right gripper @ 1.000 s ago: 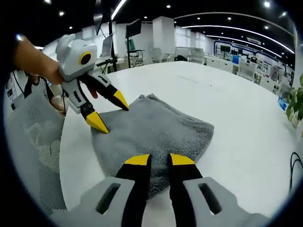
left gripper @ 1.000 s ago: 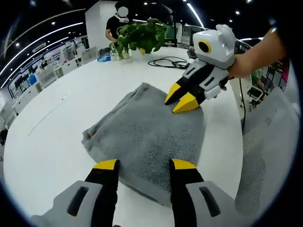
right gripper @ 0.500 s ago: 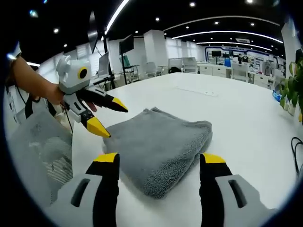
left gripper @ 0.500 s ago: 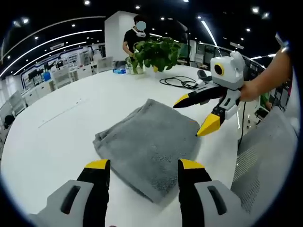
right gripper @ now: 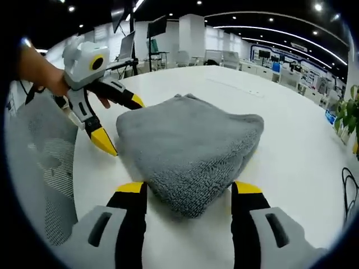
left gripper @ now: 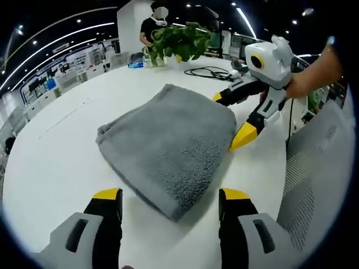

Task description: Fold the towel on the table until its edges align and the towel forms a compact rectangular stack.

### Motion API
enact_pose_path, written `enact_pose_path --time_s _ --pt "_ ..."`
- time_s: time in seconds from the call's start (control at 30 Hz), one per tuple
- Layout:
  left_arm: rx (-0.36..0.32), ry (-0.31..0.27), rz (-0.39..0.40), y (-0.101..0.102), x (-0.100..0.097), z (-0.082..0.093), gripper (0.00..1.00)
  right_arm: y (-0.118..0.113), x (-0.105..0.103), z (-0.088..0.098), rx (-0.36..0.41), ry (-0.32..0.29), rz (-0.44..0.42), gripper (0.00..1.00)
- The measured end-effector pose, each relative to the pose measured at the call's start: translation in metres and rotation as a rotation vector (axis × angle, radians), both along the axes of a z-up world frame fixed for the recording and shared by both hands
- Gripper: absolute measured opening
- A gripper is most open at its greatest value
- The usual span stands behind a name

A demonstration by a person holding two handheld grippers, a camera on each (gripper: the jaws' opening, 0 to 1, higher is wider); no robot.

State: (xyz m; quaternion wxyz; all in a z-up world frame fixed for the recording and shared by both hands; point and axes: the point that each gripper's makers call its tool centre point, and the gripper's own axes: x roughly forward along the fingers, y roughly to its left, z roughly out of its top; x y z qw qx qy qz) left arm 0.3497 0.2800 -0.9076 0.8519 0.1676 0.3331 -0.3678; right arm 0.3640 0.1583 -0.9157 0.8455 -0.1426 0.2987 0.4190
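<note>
Grey terry between wide-open jaws: left gripper (left gripper: 169, 195) and right gripper (right gripper: 189, 187) each straddle a corner of the towel (left gripper: 168, 134), holding nothing. Towel lies on the white table (left gripper: 61, 140), folded to a thick, roughly rectangular pad. Edges look loosely matched, near corner bulging. Judged nearly done; perhaps squaring or one more fold remains. Plant (left gripper: 174, 42) and cable (left gripper: 207, 72) well beyond.
</note>
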Motion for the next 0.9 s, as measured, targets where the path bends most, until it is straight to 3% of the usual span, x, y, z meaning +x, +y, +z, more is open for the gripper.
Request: enact_pose_path --time_s 0.23,0.67,0.9 --pt "-0.005 0.052 0.01 0.004 0.006 -0.006 0.62 0.005 0.005 -0.002 -0.01 0.0 0.005 0.6" --pt "0.015 0.059 -0.015 0.015 0.031 -0.008 0.59 0.019 0.023 -0.008 -0.027 0.01 -0.015 0.59" --pt "0.039 0.06 -0.026 0.022 0.049 -0.007 0.59 0.024 0.044 -0.01 -0.029 0.012 -0.034 0.58"
